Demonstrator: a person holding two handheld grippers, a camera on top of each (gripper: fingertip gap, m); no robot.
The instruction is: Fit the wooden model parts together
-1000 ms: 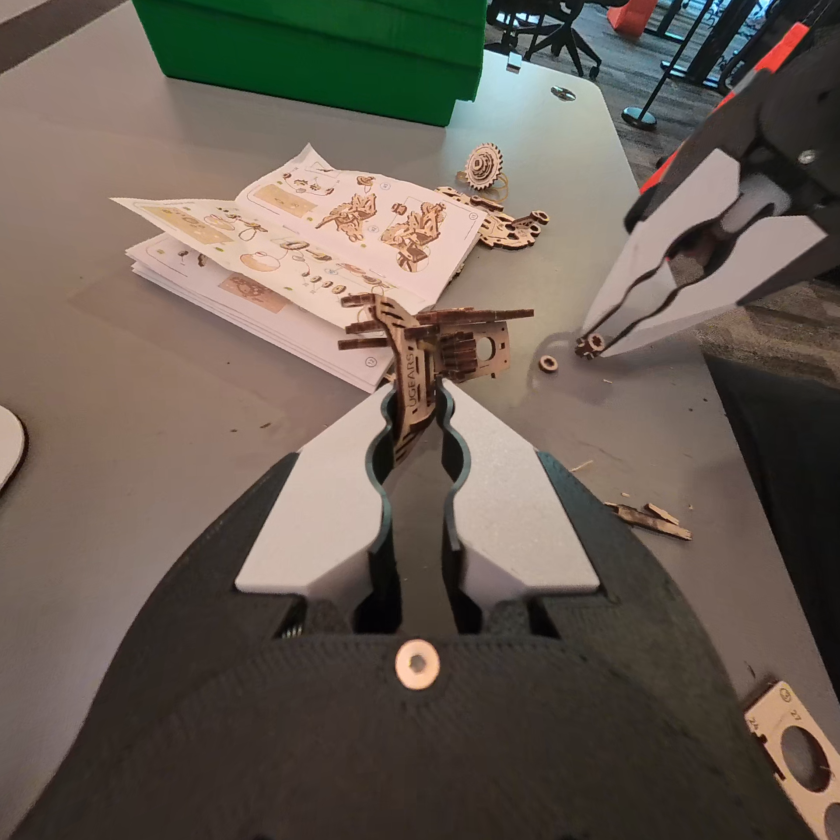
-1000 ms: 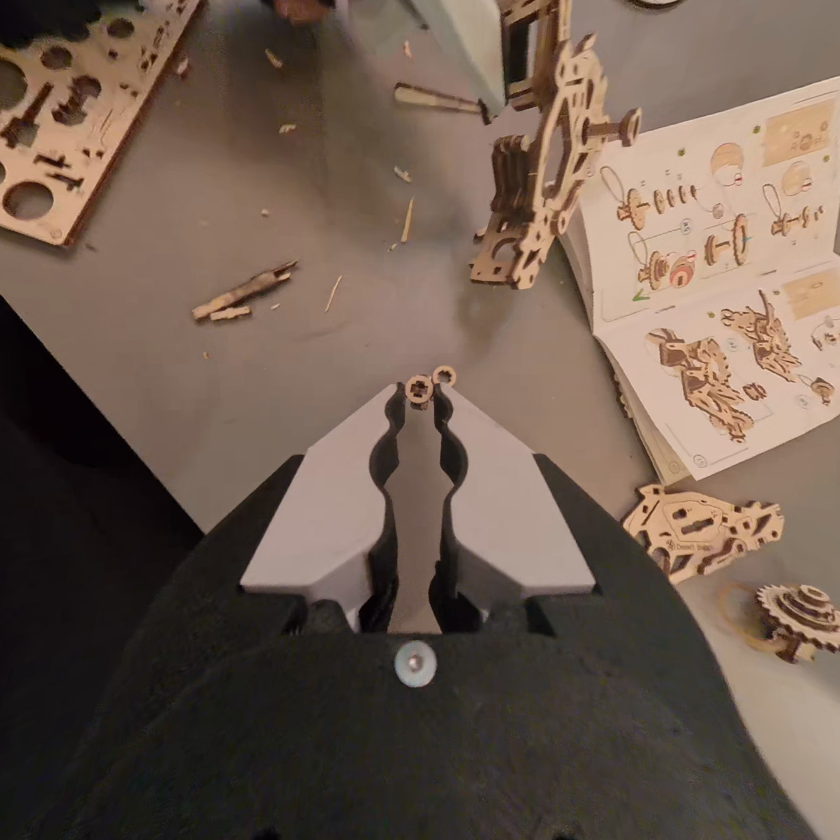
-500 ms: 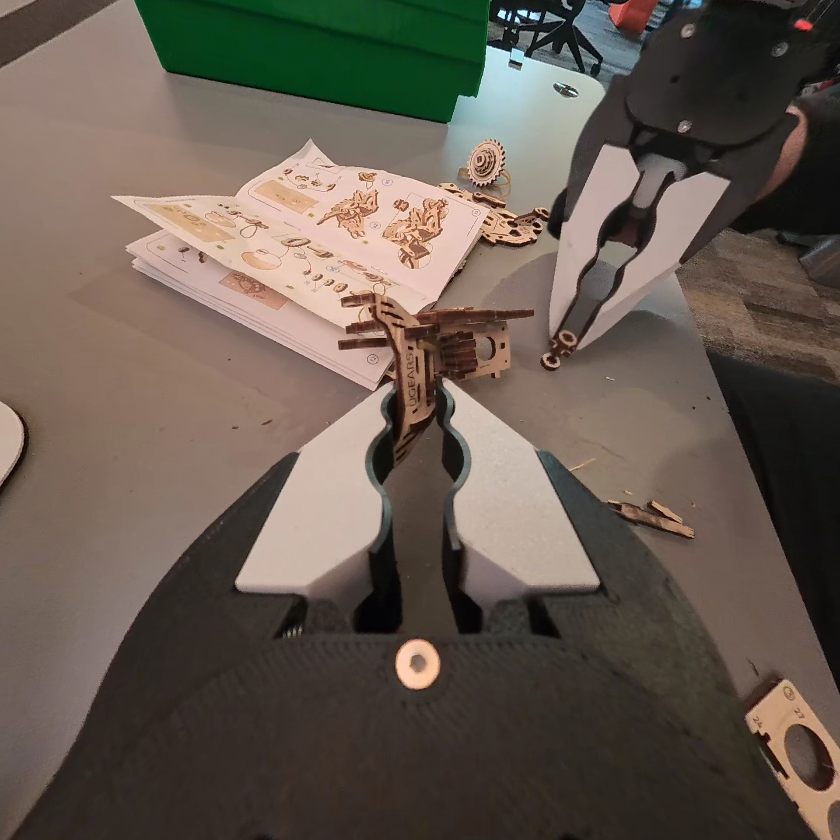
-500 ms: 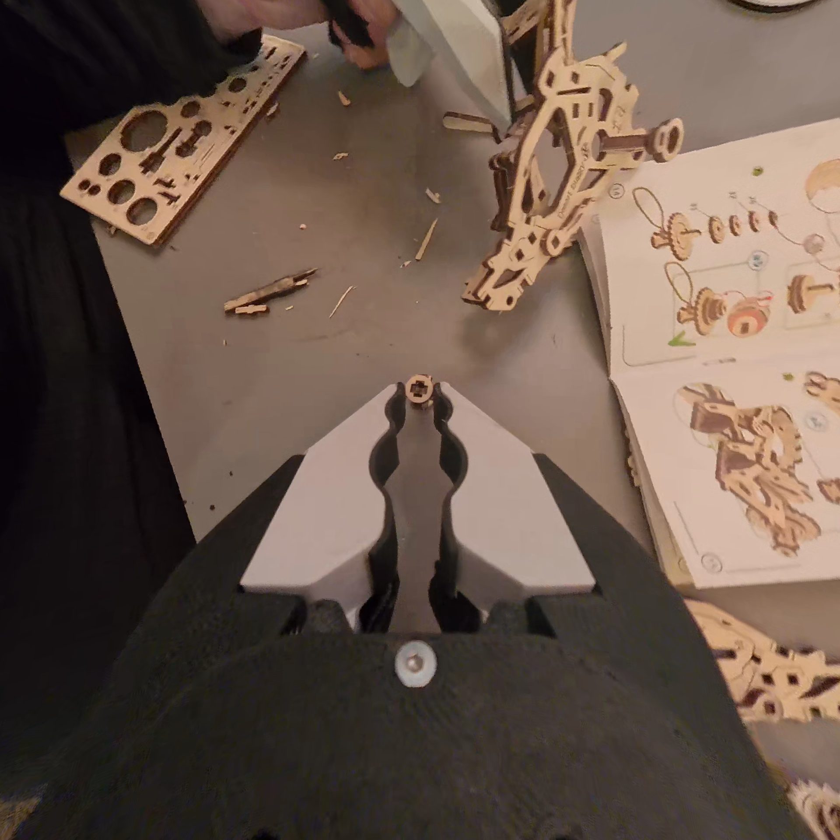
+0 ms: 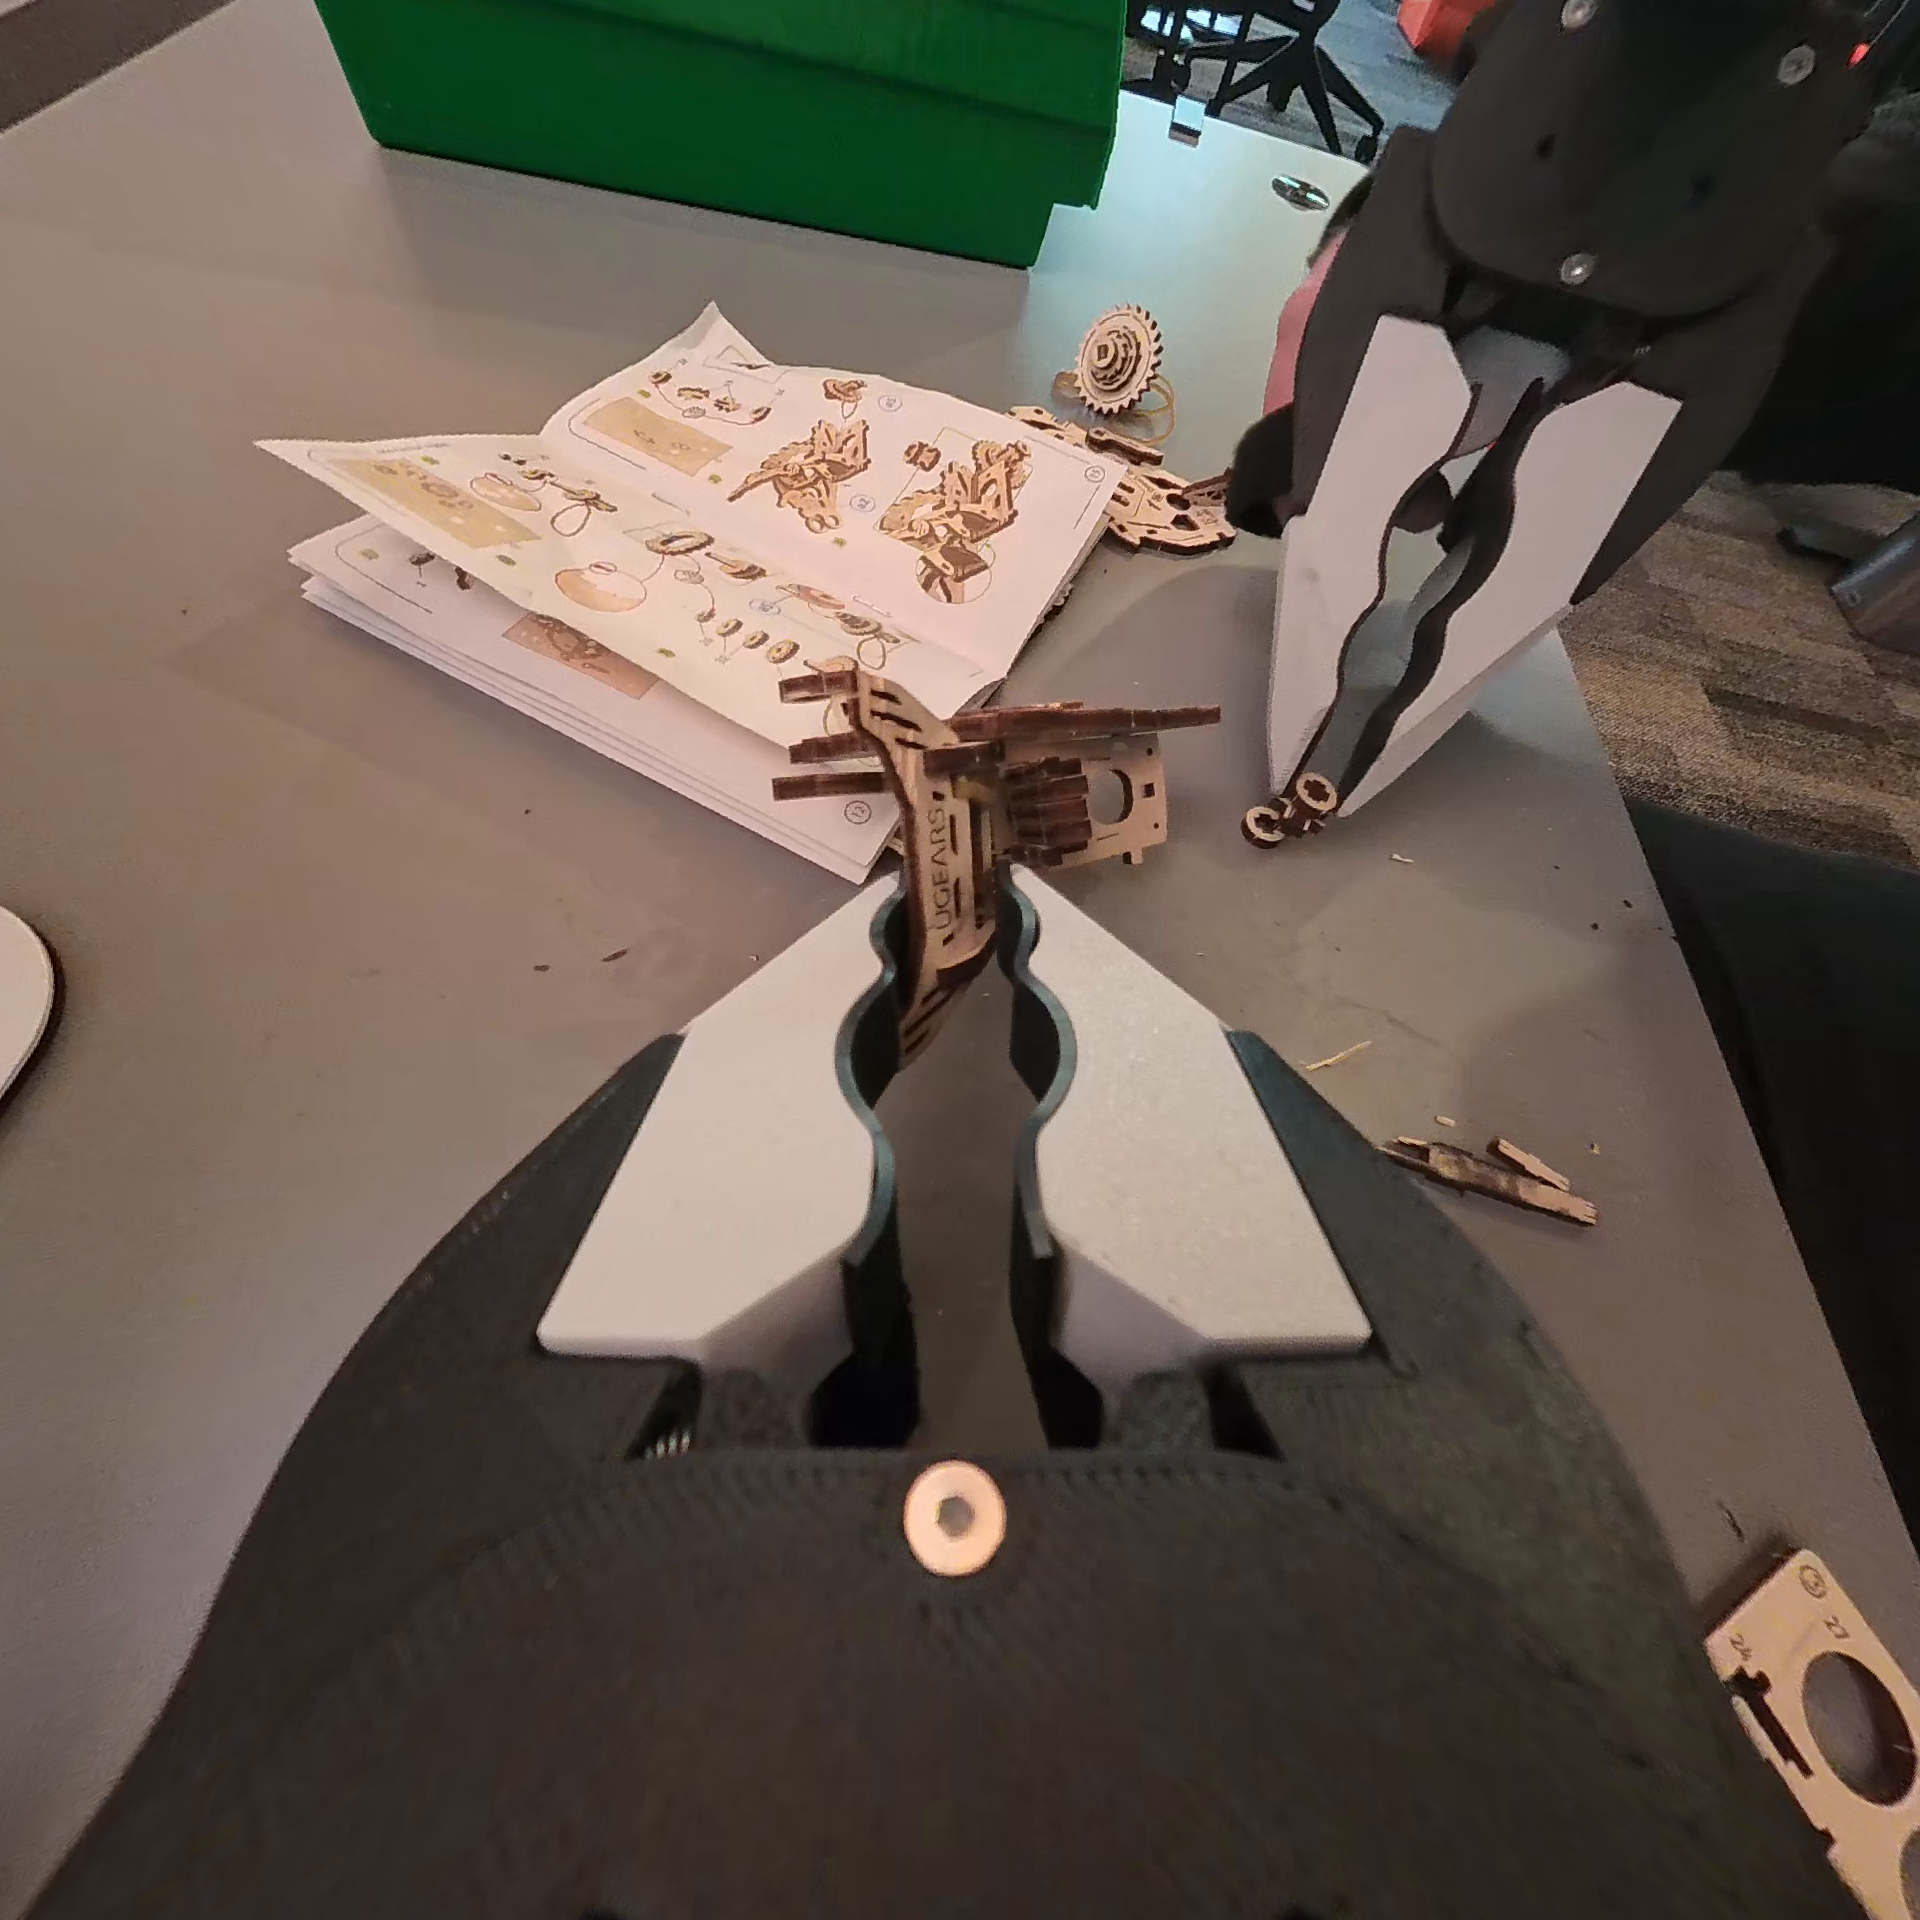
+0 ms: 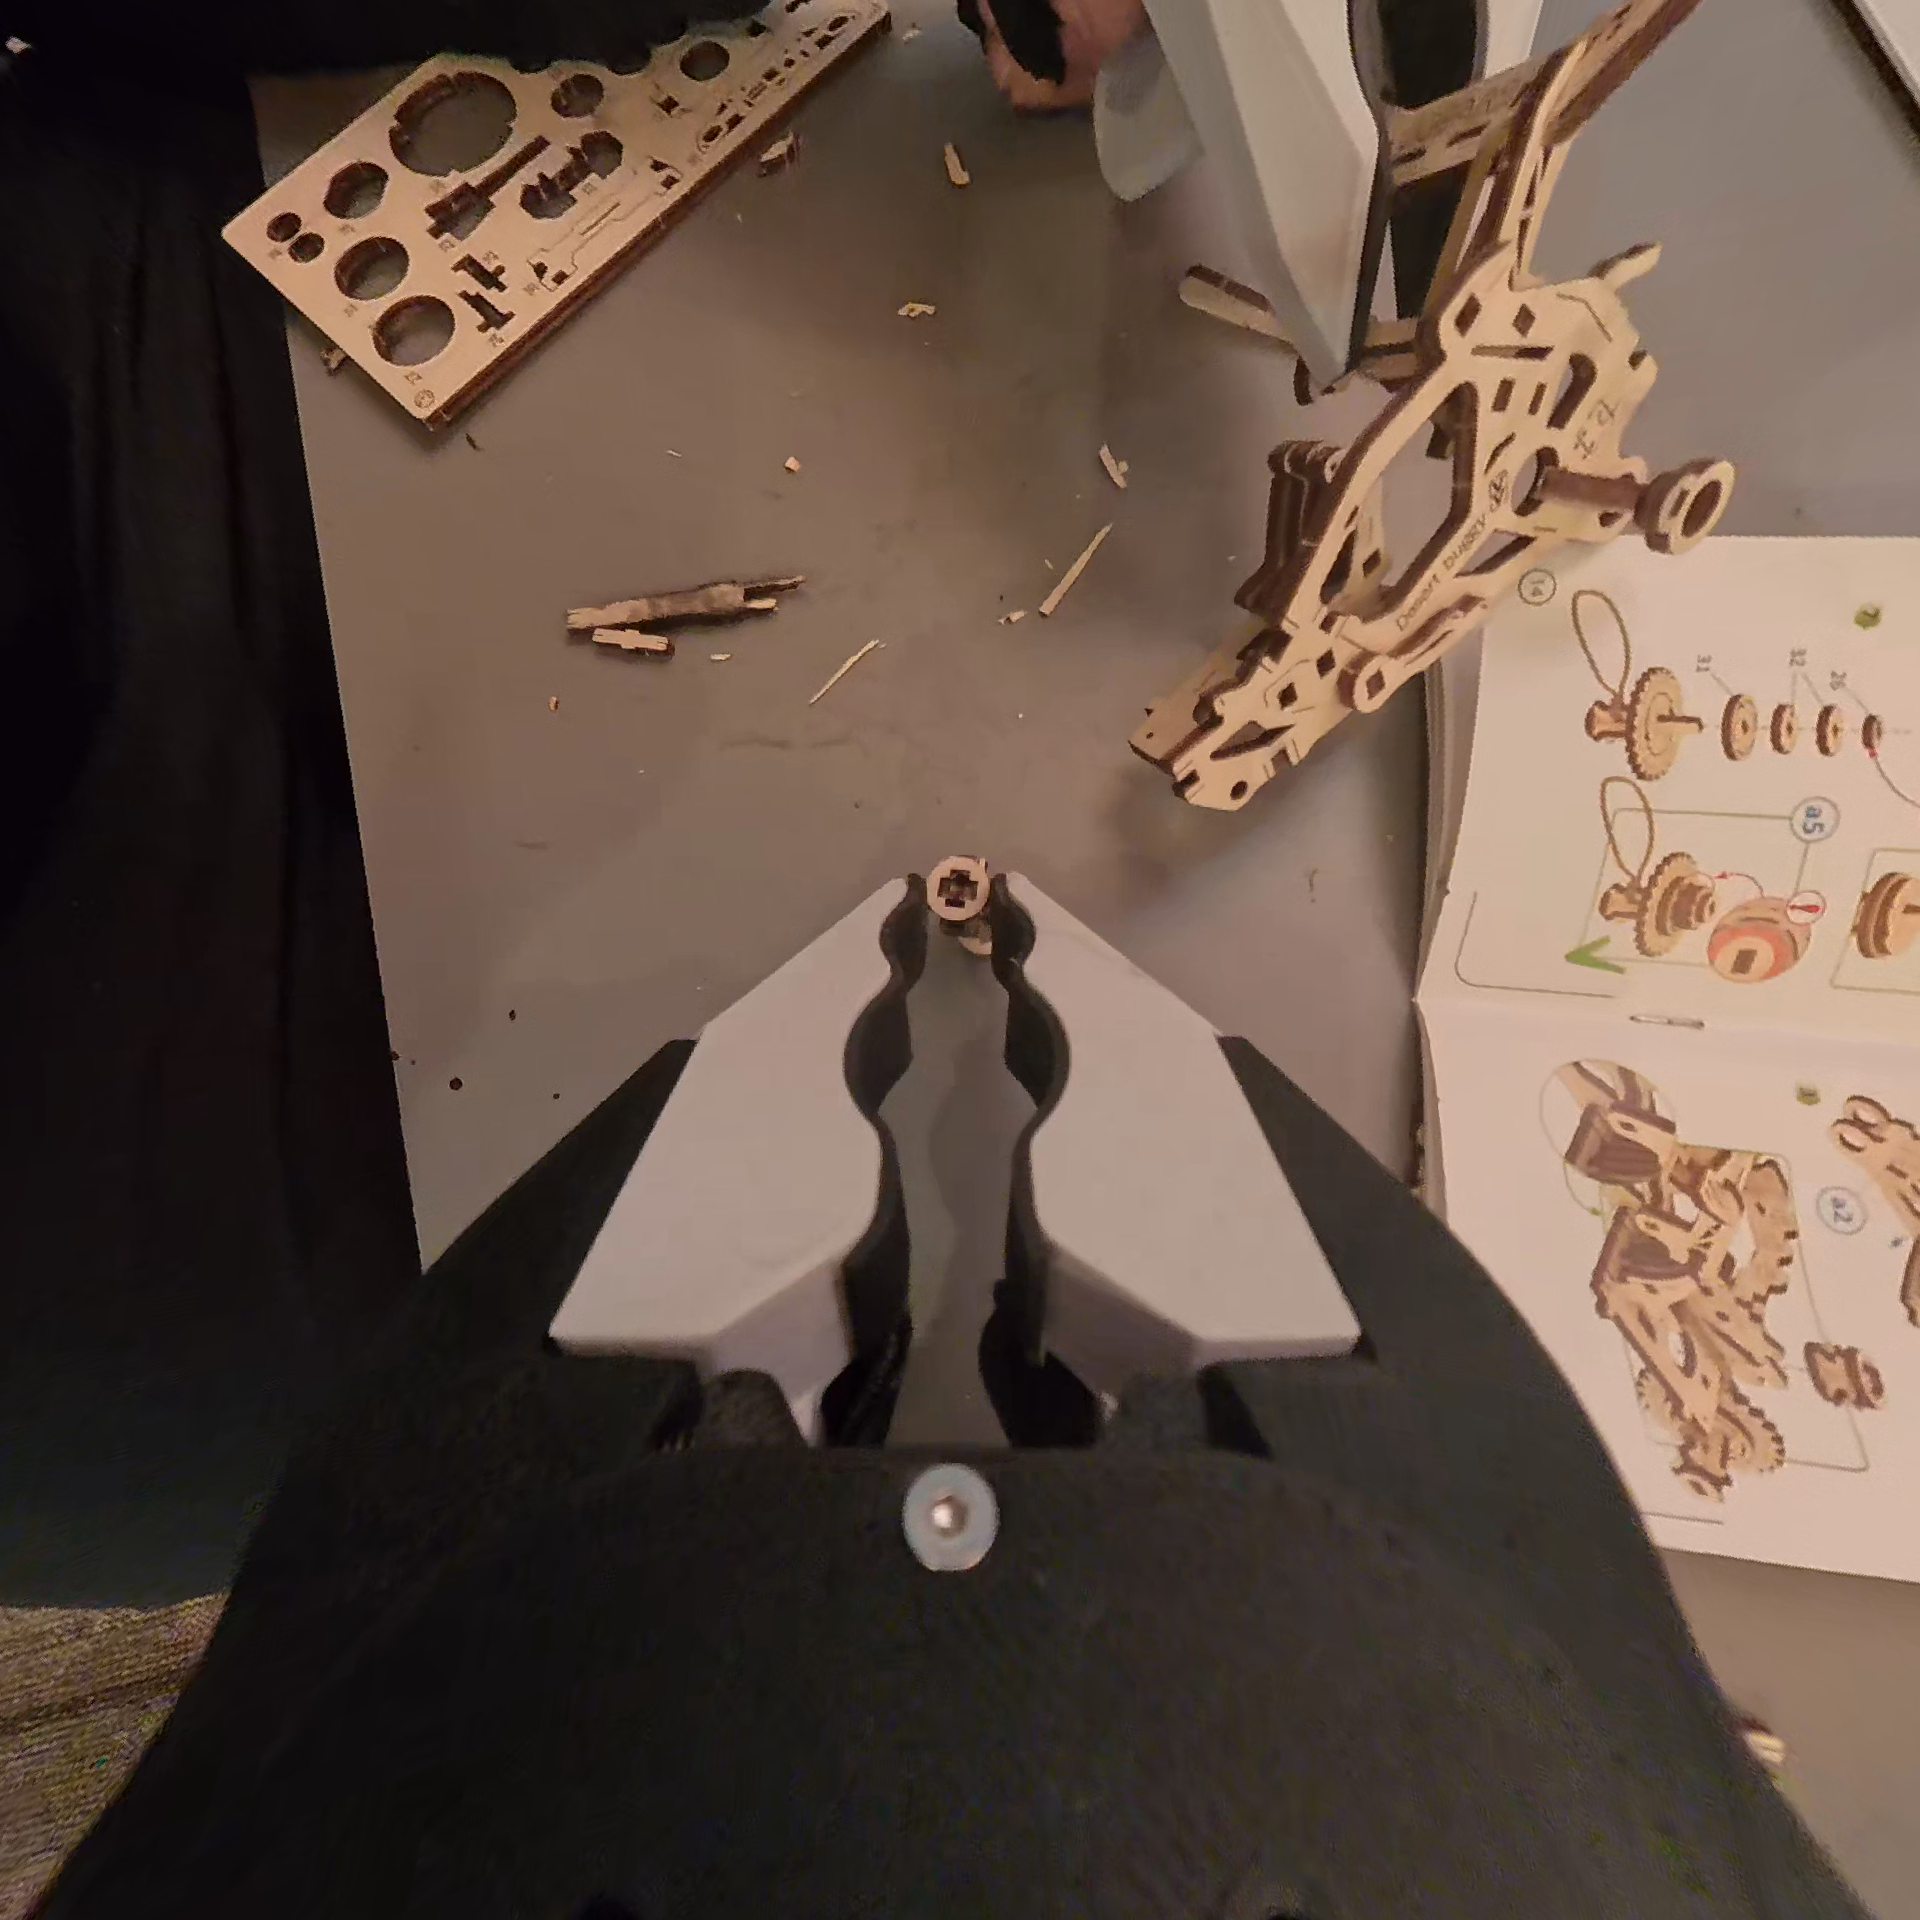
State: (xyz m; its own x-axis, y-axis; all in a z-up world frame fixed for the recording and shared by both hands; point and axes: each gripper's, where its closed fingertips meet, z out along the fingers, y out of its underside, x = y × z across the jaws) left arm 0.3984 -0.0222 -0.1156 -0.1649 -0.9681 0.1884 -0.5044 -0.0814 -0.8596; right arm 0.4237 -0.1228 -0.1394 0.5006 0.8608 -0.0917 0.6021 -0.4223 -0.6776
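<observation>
My left gripper [image 5: 951,899] is shut on the edge of a wooden model frame [image 5: 997,784] and holds it above the grey table. The frame also shows in the right wrist view [image 6: 1455,540], with a peg and ring sticking out of its side. My right gripper [image 6: 961,896] is shut on a small wooden ring [image 6: 958,888] with a cross-shaped hole. In the left wrist view the right gripper [image 5: 1317,808] points steeply down, right of the frame. A second small ring [image 5: 1265,826] sits just beside its tips.
An open instruction booklet [image 5: 675,540] lies behind the frame, with a green box [image 5: 727,104] beyond. A gear wheel [image 5: 1117,358] and a flat wooden part [image 5: 1153,509] lie at the back. A punched wooden sheet [image 6: 540,197] and wood scraps [image 6: 675,613] lie near the table's edge. My hands' fingertips stand some 11 cm from each other.
My right gripper has swung from lying low at the right to pointing steeply down, still shut on the ring, and has moved closer to the frame. The left gripper has not moved.
</observation>
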